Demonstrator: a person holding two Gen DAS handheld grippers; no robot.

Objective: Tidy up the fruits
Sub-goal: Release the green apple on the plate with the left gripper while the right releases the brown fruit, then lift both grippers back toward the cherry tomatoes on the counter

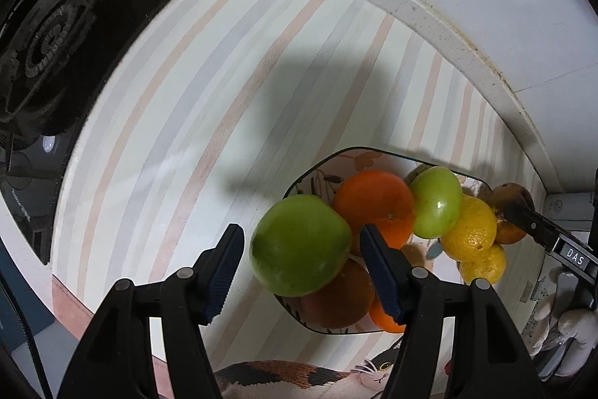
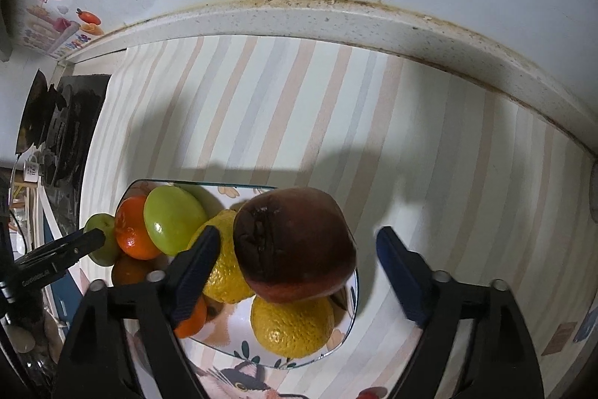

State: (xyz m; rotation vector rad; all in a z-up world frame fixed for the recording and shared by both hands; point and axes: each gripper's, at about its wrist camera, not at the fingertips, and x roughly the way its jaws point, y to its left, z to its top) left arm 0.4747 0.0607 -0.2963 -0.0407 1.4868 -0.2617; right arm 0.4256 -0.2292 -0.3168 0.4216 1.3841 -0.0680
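L gripper (image 1: pixel 301 272) apart round green apple (image 1: pixel 301 245); R gripper (image 2: pixel 297 273) apart, brown fruit (image 2: pixel 295 245) crease facing camera.

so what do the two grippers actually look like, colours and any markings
Both are alike: the left gripper and right gripper have matte black plastic arms with round silver pivot pins, ending in dark blue ribbed fingers. Seen from the other view, the right one carries a small label reading DAS; the left one bears pale lettering too blurred to read. No cables or sleeves show.

Left tool (image 1: pixel 301 262) open around green apple (image 1: pixel 301 245), apparently untouched, over fruit plate (image 1: pixel 299 184)
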